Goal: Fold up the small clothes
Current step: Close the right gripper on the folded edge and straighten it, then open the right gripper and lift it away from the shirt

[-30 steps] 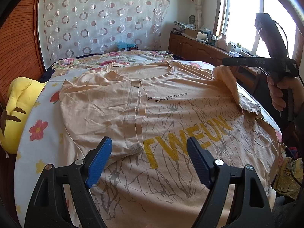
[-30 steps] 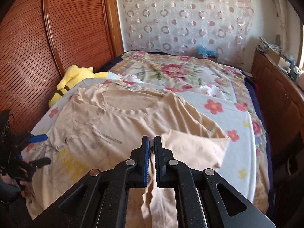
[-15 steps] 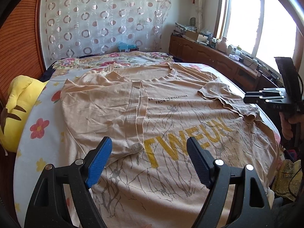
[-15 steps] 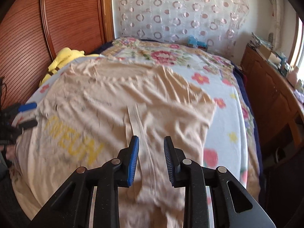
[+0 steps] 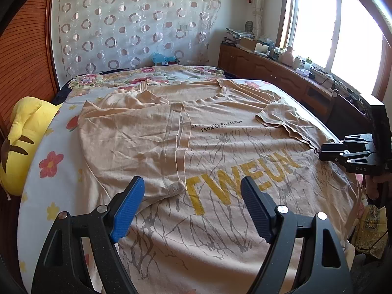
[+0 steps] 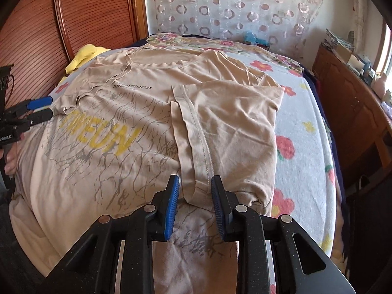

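A tan T-shirt [image 5: 220,147] with yellow letters lies flat on the bed, both side parts folded in over the print. It also shows in the right wrist view [image 6: 137,127]. My left gripper [image 5: 191,205] is open and empty, just above the folded left sleeve's hem. My right gripper [image 6: 194,198] is open and empty, its fingers on either side of the folded right sleeve's [image 6: 225,127] hem. It also shows at the right edge of the left wrist view [image 5: 348,152]. The left gripper shows at the left edge of the right wrist view [image 6: 36,109].
The bed has a floral sheet [image 6: 303,132]. A yellow plush toy [image 5: 19,137] lies at the left by the wooden headboard [image 6: 93,17]. A wooden cabinet [image 5: 276,73] with clutter runs under the window at the right. A curtain hangs behind the bed.
My right gripper carried the right sleeve inward, laid it on the shirt, opened and let it go, then drew back to the sleeve's hem. The left gripper has stayed open and still.
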The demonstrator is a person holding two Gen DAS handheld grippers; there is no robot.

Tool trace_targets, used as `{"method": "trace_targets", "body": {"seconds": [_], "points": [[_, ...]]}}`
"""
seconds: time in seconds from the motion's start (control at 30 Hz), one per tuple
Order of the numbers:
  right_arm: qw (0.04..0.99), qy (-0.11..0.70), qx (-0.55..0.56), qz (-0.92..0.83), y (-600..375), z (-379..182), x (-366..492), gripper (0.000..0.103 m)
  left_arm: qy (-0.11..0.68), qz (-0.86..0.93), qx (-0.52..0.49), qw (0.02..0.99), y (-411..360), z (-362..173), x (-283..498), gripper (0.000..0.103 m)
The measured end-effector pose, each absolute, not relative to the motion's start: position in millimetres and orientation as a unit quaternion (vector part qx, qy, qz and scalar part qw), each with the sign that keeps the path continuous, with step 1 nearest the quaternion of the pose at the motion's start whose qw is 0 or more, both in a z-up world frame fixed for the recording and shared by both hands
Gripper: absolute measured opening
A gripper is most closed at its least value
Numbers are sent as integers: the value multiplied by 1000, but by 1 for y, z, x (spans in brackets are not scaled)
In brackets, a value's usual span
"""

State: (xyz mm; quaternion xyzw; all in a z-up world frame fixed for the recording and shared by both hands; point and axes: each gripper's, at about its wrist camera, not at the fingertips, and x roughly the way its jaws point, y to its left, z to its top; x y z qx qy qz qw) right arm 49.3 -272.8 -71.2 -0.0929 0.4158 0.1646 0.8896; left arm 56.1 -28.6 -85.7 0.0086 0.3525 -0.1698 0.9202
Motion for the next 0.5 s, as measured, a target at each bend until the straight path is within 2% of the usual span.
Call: {"method": "trace_targets", "body": {"seconds": [0.17, 0.5], "points": [[894, 401, -121, 159, -271, -72, 45, 7, 354, -168, 5, 920, -26, -88, 57, 81], [903, 379, -62, 192, -285, -60, 33, 5, 355, -166, 5, 920, -24, -89, 59, 81]]}}
